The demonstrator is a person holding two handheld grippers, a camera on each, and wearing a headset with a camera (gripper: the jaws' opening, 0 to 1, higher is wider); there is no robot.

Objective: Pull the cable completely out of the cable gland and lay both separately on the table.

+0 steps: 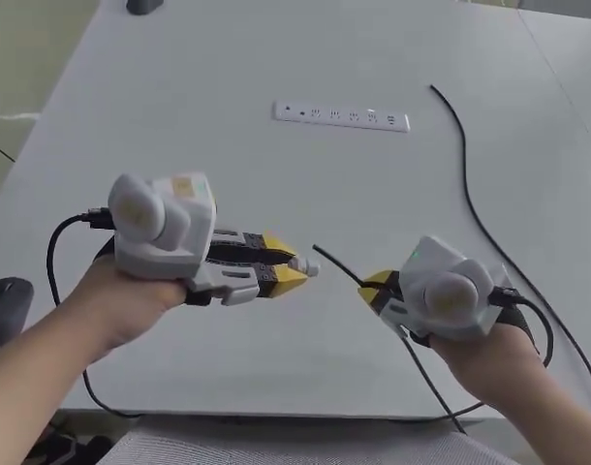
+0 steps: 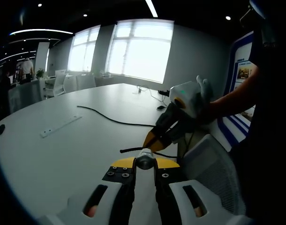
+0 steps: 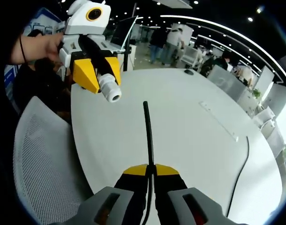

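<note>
My left gripper [image 1: 294, 267] is shut on the white cable gland [image 1: 301, 265], held above the table's near edge; the gland [image 2: 145, 160] sits clamped between its yellow tips. My right gripper [image 1: 375, 289] is shut on the black cable [image 1: 336, 265], whose free end sticks out toward the gland with a small gap between them. In the right gripper view the cable [image 3: 148, 136] rises straight from the jaws, and the left gripper [image 3: 101, 82] holds the gland [image 3: 110, 90] apart from it, up to the left. The cable hangs down past the table edge behind my right hand.
A white power strip [image 1: 341, 116] lies on the white table [image 1: 228, 145] at the middle back. Another black cable [image 1: 470, 184] runs along the table's right side. A dark mouse [image 1: 5, 308] sits at the left edge. A mesh chair [image 3: 40, 164] is below the table edge.
</note>
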